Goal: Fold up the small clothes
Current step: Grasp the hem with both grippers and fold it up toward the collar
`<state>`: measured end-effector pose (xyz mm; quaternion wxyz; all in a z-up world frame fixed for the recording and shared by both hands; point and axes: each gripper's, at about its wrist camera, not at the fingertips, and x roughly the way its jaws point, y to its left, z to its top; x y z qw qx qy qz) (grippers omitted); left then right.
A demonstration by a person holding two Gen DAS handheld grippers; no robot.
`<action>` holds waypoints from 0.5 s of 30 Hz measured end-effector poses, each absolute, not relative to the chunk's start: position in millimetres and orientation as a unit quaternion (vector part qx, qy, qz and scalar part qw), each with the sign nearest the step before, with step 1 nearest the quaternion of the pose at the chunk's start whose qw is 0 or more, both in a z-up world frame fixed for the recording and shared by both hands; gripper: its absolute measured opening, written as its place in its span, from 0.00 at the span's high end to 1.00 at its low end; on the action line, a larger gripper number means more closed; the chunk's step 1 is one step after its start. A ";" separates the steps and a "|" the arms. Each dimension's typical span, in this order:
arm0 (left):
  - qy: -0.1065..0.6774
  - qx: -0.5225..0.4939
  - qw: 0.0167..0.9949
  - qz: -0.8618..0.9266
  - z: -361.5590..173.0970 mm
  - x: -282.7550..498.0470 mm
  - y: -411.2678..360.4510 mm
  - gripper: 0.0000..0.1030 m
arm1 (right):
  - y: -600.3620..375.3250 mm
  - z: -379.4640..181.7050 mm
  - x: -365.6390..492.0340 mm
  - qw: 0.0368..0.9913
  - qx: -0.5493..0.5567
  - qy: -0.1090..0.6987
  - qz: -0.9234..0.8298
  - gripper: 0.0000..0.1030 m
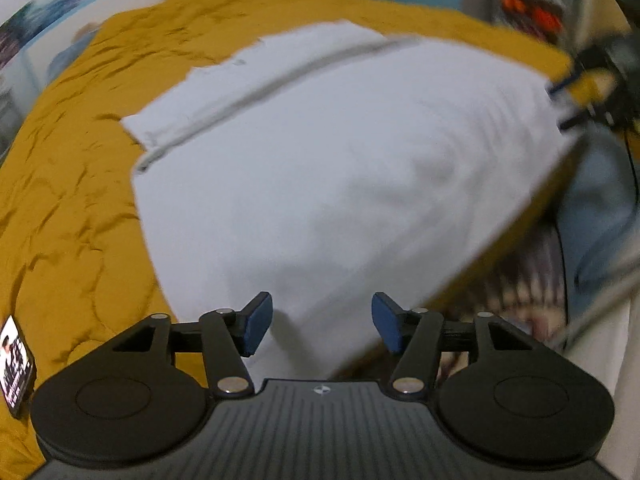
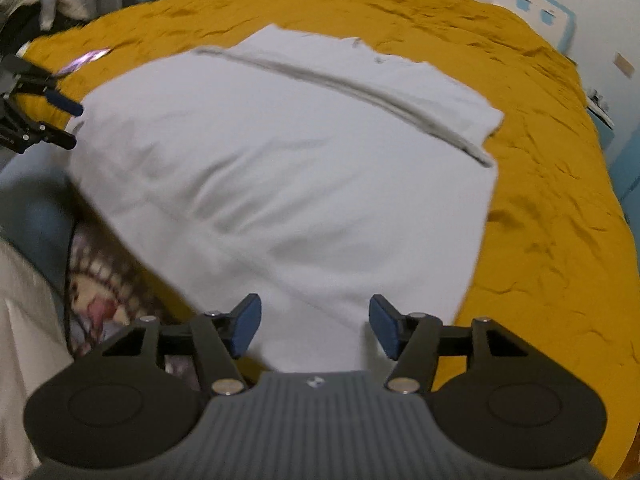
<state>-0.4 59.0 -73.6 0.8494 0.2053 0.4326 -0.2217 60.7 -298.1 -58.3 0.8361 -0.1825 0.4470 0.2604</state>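
Observation:
A white garment [image 1: 328, 168] lies spread on a mustard-yellow bed cover [image 1: 80, 184], with a grey seam line across its far part. It also shows in the right wrist view [image 2: 288, 168]. My left gripper [image 1: 322, 326] is open, jaws wide, over the garment's near corner with cloth between the blue pads. My right gripper [image 2: 314, 326] is open over the garment's other near corner. The right gripper also shows in the left wrist view [image 1: 564, 104] at the garment's right corner. The left gripper shows in the right wrist view [image 2: 68, 124] at the left edge.
The yellow cover [image 2: 560, 200] spans the bed. A patterned cloth [image 2: 100, 288] and blue fabric [image 1: 596, 216] hang at the bed's near edge. A small dark card [image 1: 16, 364] lies on the cover at the left. Light blue walls and shelves stand behind.

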 end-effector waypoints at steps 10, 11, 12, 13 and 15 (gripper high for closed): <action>0.372 0.415 0.806 -0.197 -125.9 -40.4 26.4 0.19 | -278.2 -88.7 35.6 0.807 -0.323 0.412 0.273 0.30; 0.364 0.440 0.798 -0.192 -133.6 -42.7 22.2 0.18 | -276.6 -91.8 34.4 0.803 -0.338 0.407 0.275 0.29; 0.357 0.462 0.790 -0.187 -140.3 -43.7 18.8 0.17 | -275.6 -95.2 33.1 0.798 -0.351 0.404 0.277 0.29; 0.347 0.488 0.781 -0.178 -148.7 -44.8 15.0 0.17 | -275.1 -98.5 32.8 0.794 -0.360 0.403 0.277 0.29; 0.330 0.528 0.766 -0.161 -164.2 -46.2 8.4 0.17 | -274.6 -103.9 33.7 0.792 -0.368 0.401 0.277 0.29</action>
